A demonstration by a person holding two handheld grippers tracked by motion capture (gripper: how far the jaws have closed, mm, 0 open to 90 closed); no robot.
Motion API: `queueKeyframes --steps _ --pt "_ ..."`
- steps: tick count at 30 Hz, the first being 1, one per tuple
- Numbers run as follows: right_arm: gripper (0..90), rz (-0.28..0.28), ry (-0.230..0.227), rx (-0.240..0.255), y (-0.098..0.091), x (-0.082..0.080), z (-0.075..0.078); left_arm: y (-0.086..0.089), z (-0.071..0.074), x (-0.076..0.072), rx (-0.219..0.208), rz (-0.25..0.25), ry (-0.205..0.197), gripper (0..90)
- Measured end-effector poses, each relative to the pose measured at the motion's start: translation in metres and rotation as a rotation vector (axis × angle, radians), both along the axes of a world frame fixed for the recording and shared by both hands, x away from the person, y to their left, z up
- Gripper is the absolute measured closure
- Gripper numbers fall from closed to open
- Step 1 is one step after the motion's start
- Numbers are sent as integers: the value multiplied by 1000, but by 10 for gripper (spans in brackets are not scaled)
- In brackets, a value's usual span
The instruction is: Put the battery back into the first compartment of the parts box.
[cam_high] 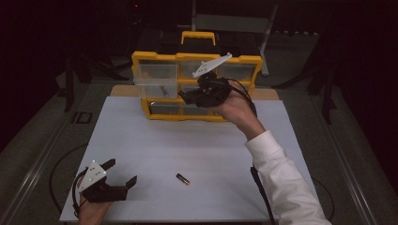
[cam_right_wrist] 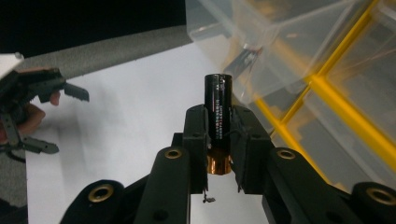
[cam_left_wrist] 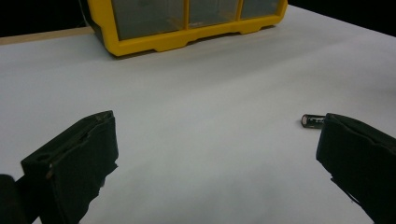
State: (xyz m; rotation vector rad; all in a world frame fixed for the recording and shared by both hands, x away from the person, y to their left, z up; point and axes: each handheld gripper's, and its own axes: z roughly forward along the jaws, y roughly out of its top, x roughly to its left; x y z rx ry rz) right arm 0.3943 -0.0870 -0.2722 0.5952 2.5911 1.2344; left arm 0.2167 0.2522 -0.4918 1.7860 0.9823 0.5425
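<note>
A yellow organizer (cam_high: 141,58) with clear drawers stands at the back of the white table (cam_high: 197,140). Its upper left drawer (cam_high: 151,86) is pulled out, with a small dark item inside. My right gripper (cam_high: 185,98) is raised in front of the organizer, just right of that drawer. It is shut on a black battery (cam_right_wrist: 218,93) with a copper end, which stands upright between the jaws of the right gripper (cam_right_wrist: 218,116), close to the drawer's clear wall (cam_right_wrist: 261,46). A second battery (cam_high: 183,178) lies on the table. My left gripper (cam_high: 122,172) rests open at the near left, and that battery (cam_left_wrist: 312,121) lies by its right jaw.
The organizer (cam_left_wrist: 187,39) has a black and yellow handle (cam_high: 198,36) on top. The person's white sleeve (cam_high: 281,183) crosses the right half of the table. Cables trail off both near corners. Dark floor and metal frames surround the table.
</note>
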Motion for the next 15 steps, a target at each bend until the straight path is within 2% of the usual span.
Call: queueKeyframes --steps 4,15 --pt "768 -14 -14 -2 1 2 6 0 0 0 2 -2 -1 0" --pt "768 -43 -37 46 4 14 25 0 0 0 2 -2 0 0"
